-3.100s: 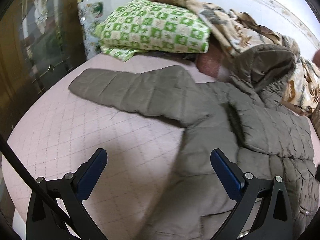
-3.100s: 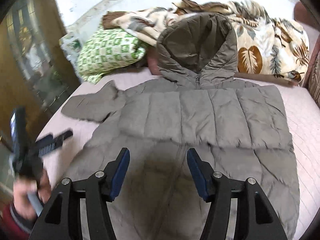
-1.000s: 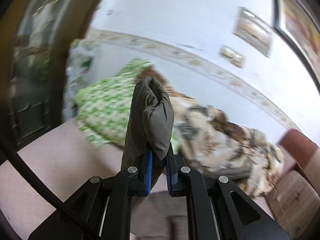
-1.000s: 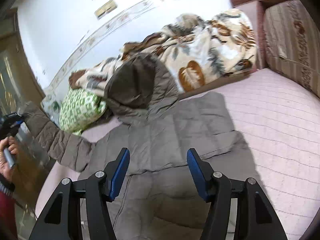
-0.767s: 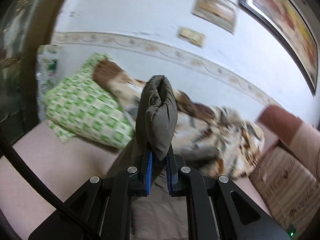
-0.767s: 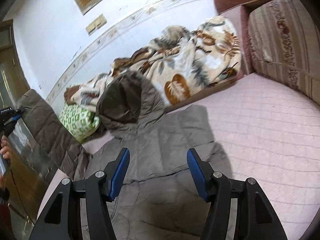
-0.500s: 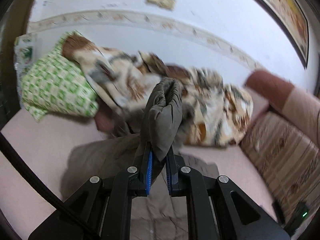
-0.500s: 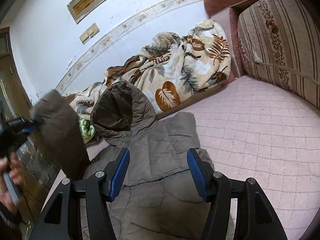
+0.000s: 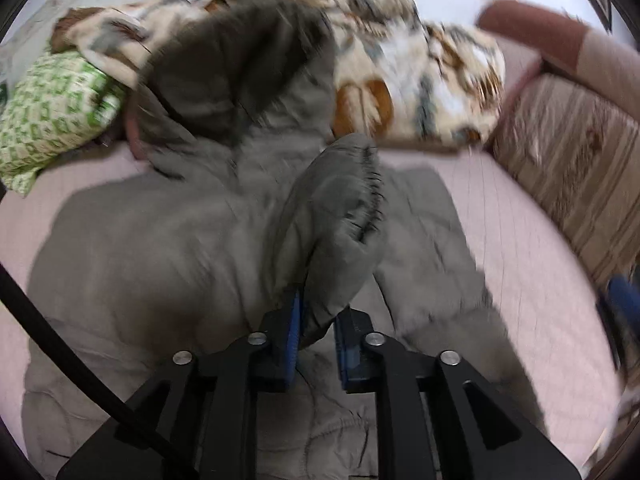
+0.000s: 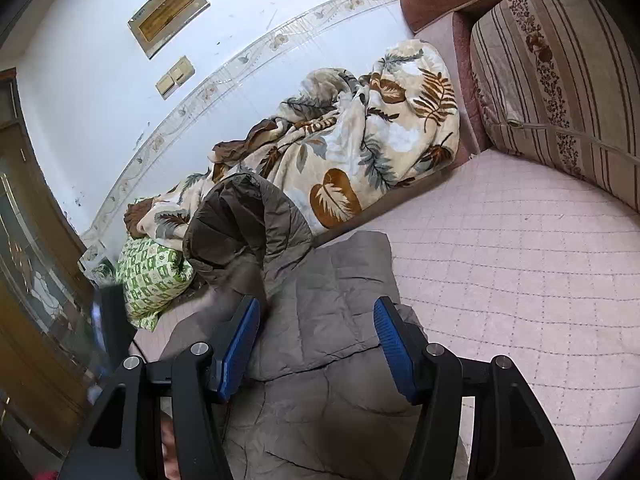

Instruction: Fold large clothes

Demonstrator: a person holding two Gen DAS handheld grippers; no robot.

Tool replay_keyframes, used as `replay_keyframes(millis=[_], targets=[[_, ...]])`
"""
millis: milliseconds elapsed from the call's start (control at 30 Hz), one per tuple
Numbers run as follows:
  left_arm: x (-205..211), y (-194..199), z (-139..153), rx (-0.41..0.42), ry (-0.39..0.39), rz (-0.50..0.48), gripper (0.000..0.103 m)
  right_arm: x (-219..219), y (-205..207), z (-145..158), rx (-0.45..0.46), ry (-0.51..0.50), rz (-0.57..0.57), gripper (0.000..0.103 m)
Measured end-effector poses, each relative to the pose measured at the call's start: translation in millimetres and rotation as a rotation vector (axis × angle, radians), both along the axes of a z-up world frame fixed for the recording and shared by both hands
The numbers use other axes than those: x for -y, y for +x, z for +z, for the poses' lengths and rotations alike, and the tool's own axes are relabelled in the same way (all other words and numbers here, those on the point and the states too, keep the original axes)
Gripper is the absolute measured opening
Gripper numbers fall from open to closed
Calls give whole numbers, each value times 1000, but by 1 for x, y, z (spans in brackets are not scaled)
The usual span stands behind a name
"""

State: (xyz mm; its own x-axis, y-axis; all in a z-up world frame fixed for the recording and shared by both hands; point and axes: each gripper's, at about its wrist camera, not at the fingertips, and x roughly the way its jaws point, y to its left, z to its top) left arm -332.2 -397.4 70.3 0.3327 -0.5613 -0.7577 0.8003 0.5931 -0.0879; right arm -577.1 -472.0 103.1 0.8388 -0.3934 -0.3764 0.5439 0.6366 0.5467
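Left tongs [image 9: 316, 344] pinch jacket sleeve [image 9: 340, 220].

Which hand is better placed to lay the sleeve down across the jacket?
Left. The left gripper is shut on the sleeve, held above the jacket. The right gripper is open and holds nothing, low over the jacket.

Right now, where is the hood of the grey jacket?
In the right wrist view the hood sits left of centre at the far end of the jacket, propped against the leaf-print blanket, with the green checked pillow to its left.
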Motion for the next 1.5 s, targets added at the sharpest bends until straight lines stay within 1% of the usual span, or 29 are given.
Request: replay_keyframes(millis=[100,133,200,267,300,333,367,400,433,500,567,633,667,733,800,867,933,967,1067,1133,1200,1267,1333,1433,1500], targets=[[1,-9,-8,-45,32,-84,42,1,5,-1,-11,-7,-8,64],[-2,-12,-5,-44,27,-99,43,2,7,-2,-14,-7,-12,64],[-18,-14,10,-44,-20,-136,44,3,11,-3,-16,-2,-15,64],[-35,-8,26,-19,-60,-132,50,4,17,-4,-20,-2,-19,64],[-44,-1,34,7,-72,-115,56,3,21,-4,-26,-3,-13,64],[-55,9,42,41,-75,-81,57,1,27,-5,-33,-8,-4,64],[-67,24,48,74,-72,-34,57,-1,33,-5,-42,-17,8,61],[-75,36,50,89,-66,-1,57,-6,42,-5,-54,-32,26,59],[-86,56,51,101,-46,49,57,-10,50,-5,-70,-46,48,53],[-104,91,46,116,7,153,57,-20,72,-8,-110,-76,94,52],[-118,120,36,103,40,222,57,-26,90,-13,-146,-97,127,50],[-131,145,22,80,82,282,57,-28,110,-19,-205,-125,146,49],[-137,156,13,47,90,295,57,-28,119,-23,-232,-132,152,49],[-143,167,0,8,94,302,57,-26,133,-34,-276,-135,166,49],[-142,171,-12,-5,111,295,58,-23,147,-47,-332,-133,182,49],[-139,171,-26,-6,147,294,60,-20,157,-61,-393,-120,188,49],[-137,174,-34,-13,153,298,60,-12,167,-78,-448,-67,206,49],[-136,174,-36,-21,151,301,60,-8,169,-86,-465,-41,212,49],[-132,179,-34,-28,163,304,60,-1,173,-93,-482,-5,212,49],[-135,174,-22,-4,138,301,59,-1,172,-90,-488,-4,208,49],[-145,160,-8,8,100,288,59,-3,166,-83,-465,13,201,49],[-159,142,4,20,71,273,59,-8,153,-67,-410,16,209,49],[-175,120,13,33,53,262,59,-18,144,-50,-388,-24,208,49],[-199,85,21,54,49,231,59,-35,127,-35,-376,-63,223,49],[-216,59,23,91,65,208,59,-52,113,-30,-365,-69,256,49]])
